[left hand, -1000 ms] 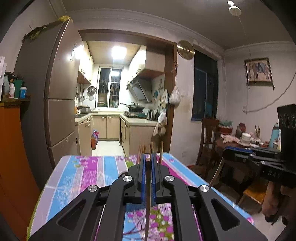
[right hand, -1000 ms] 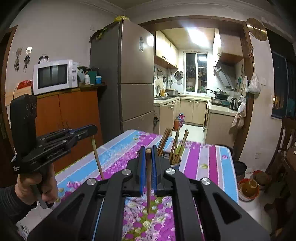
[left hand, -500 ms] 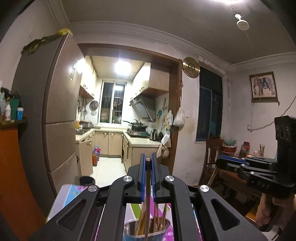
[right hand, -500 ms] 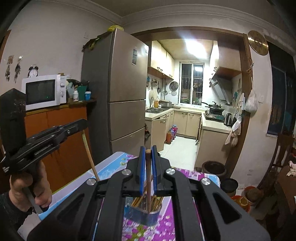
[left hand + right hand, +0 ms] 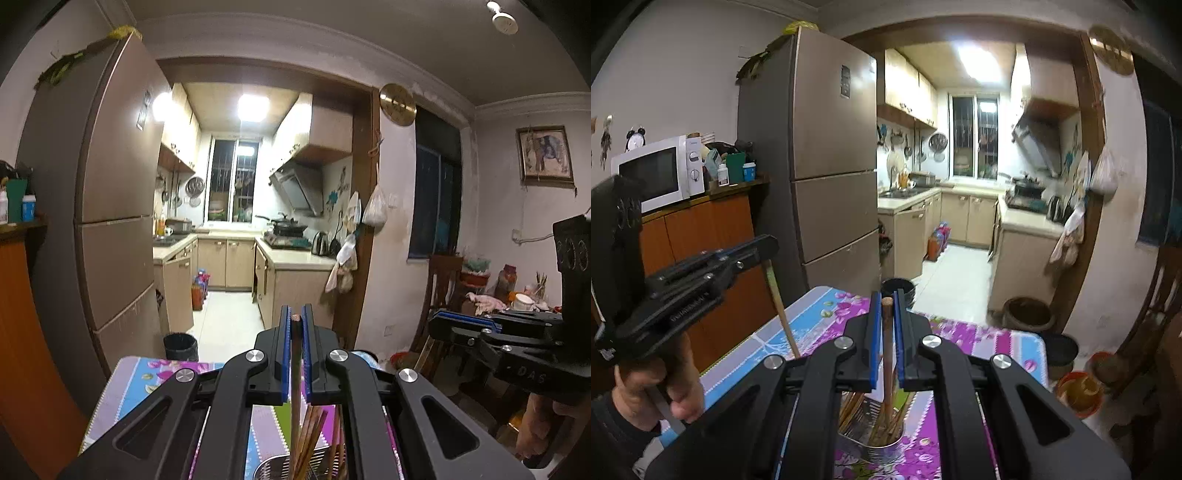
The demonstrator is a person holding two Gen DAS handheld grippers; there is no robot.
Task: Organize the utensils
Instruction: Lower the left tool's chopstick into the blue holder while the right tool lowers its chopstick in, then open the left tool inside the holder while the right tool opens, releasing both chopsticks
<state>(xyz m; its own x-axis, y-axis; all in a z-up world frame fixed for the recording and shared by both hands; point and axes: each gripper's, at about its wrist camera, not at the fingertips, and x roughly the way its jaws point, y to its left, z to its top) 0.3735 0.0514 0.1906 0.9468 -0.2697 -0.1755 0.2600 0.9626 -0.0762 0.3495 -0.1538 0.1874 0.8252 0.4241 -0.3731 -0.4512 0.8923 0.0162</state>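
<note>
Chopsticks, one (image 5: 296,354) in left jaws, one (image 5: 887,343) in right jaws, clamped upright, tips down toward holder (image 5: 886,448).

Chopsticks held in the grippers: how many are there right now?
2. One chopstick is clamped upright in the left gripper; another chopstick in the right gripper. More stand in the metal holder below.

We see the left gripper (image 5: 294,325) clamping a chopstick (image 5: 295,369) above the metal holder (image 5: 273,469) on the floral worktop (image 5: 147,380).
</note>
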